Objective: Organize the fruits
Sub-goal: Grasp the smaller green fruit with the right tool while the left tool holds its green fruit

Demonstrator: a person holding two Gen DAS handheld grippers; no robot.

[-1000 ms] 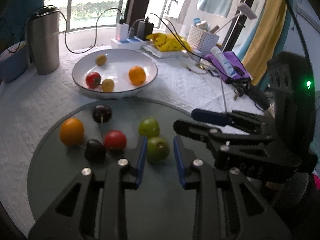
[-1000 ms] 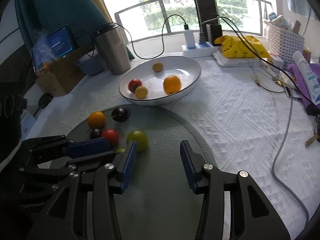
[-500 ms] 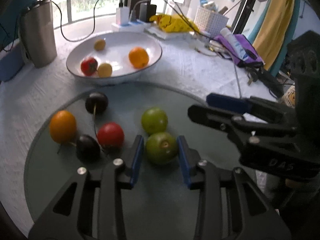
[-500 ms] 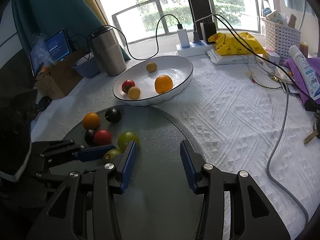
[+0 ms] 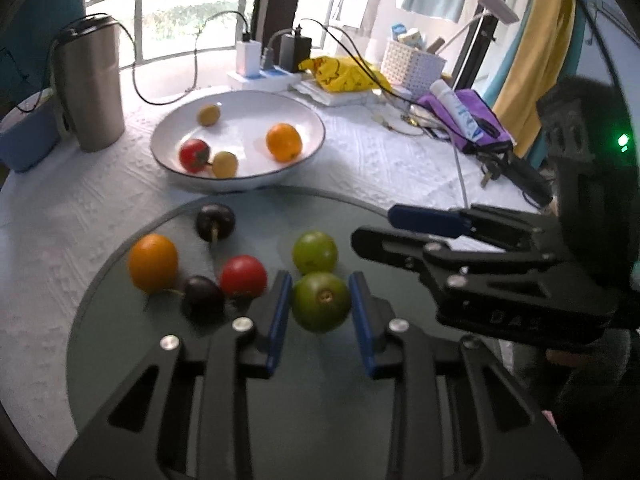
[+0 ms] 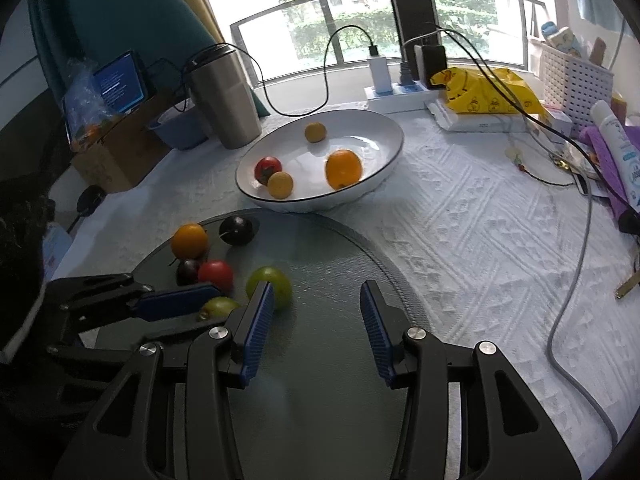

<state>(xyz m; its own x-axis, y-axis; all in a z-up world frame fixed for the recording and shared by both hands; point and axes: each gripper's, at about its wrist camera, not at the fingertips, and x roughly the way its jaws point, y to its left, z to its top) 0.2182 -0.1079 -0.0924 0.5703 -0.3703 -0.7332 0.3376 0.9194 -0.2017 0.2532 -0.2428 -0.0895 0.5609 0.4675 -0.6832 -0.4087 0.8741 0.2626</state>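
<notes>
Clamped on the near green fruit (image 5: 320, 302) with the left claw (image 5: 318, 296), blue pads against its two sides after just closing in on it. Gripped low over the round grey mat (image 5: 120, 340), right in front of a second green fruit (image 5: 315, 252) and just beside a tomato (image 5: 243, 276). Hard to tell whether lifted clear of the mat or resting on it.

Held apart and empty over bare mat: the right claw (image 6: 317, 300), with nothing between its pads.

Probably light, round and smooth-skinned, so likely to roll or squirt out of flat pads if pinched off-centre. Looks firm, going by the taut green skin and the stem scar facing the camera, but likely to bruise under a hard squeeze. Best taken across the widest part, pads level on opposite sides, as appears to be the case here. Press only enough to stop slipping. Lift straight up before any swing, keeping clear of the neighbouring green fruit and tomato, both free to roll at a nudge.

Likely destination, judging by the task: the white bowl (image 5: 308, 120) further back on the bench (image 5: 380, 160), already holding an orange, a tomato and two small yellow fruits. Set down gently rather than dropping from height, given the hard glazed bottom and loose fruits inside.
</notes>
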